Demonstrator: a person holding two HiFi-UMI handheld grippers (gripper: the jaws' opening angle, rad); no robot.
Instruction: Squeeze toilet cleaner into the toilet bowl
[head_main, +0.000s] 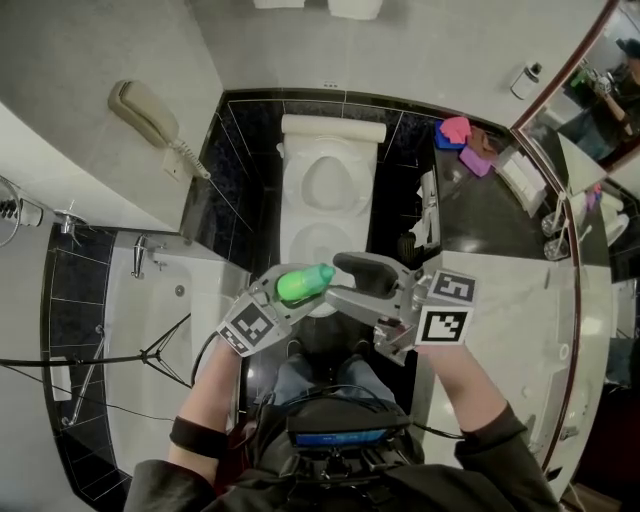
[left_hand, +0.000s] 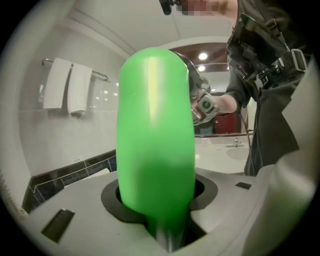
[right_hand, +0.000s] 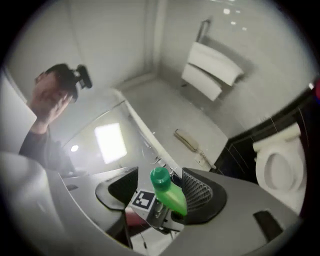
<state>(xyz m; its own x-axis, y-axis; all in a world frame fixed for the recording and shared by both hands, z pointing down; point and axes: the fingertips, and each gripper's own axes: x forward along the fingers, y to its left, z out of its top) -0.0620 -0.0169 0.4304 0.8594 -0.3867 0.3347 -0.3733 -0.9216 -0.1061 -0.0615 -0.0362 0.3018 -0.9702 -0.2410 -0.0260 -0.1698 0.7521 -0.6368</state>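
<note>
Landmark: the toilet bowl (head_main: 292, 240), with its lid raised, is taken as the reference for every place below.
Toilet cleaner bottle (head_main: 303, 284): green; it is held roughly level above the front rim of the toilet bowl, on the person's side, with nothing yet directed into the bowl.
Cap (right_hand: 160, 177): it is seen in place on the neck and turned toward the right hand-held gripper, not down toward the toilet bowl.
Left hand-held gripper (left_hand: 160, 215): closed part-way on the bottle's body, which is clamped between both pads.
Right hand-held gripper (right_hand: 160, 190): the jaws are spread wide and the cap stands between them; no pad is seen pressing on it, so nothing is held.
Step judged: the cap must be dealt with and the bottle tipped before any squeeze.
Risk, spill: if the bottle is squeezed while level, cleaner would probably be thrown onto the right hand-held gripper or dropped in front of the toilet bowl, onto the person's legs (head_main: 320, 375).
Risk, slip: the smooth, rounded body could be rotated or pushed out of the left pads if the cap is twisted hard.
Risk, no flow: with the cap on, a squeeze would only deform the bottle.
</note>
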